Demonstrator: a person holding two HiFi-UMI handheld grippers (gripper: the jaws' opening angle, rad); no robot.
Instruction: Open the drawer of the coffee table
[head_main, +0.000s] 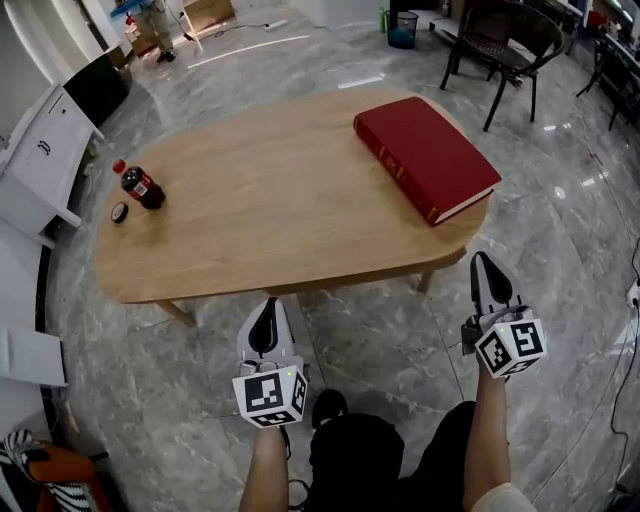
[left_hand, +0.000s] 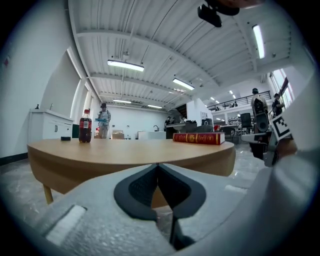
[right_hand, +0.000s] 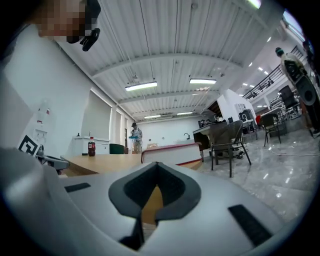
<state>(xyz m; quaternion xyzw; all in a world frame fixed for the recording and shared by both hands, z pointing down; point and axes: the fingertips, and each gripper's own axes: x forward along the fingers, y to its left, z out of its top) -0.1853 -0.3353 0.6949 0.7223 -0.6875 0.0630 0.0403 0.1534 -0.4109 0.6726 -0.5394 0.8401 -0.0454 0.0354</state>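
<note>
The oval wooden coffee table (head_main: 270, 200) fills the middle of the head view; no drawer front shows in any view. My left gripper (head_main: 268, 302) is shut and empty, just in front of the table's near edge, about level with the tabletop (left_hand: 125, 150). My right gripper (head_main: 481, 258) is also shut and empty, off the table's near right end, pointing along the top (right_hand: 100, 161). In both gripper views the black pads meet with nothing between them (left_hand: 158, 165) (right_hand: 156, 163).
A red book (head_main: 425, 155) lies on the table's right end. A cola bottle (head_main: 138, 185) stands at the left end, its cap (head_main: 119, 212) beside it. A white cabinet (head_main: 45, 150) lines the left wall, and a dark chair (head_main: 500, 45) stands at the far right. My legs (head_main: 370, 460) are below.
</note>
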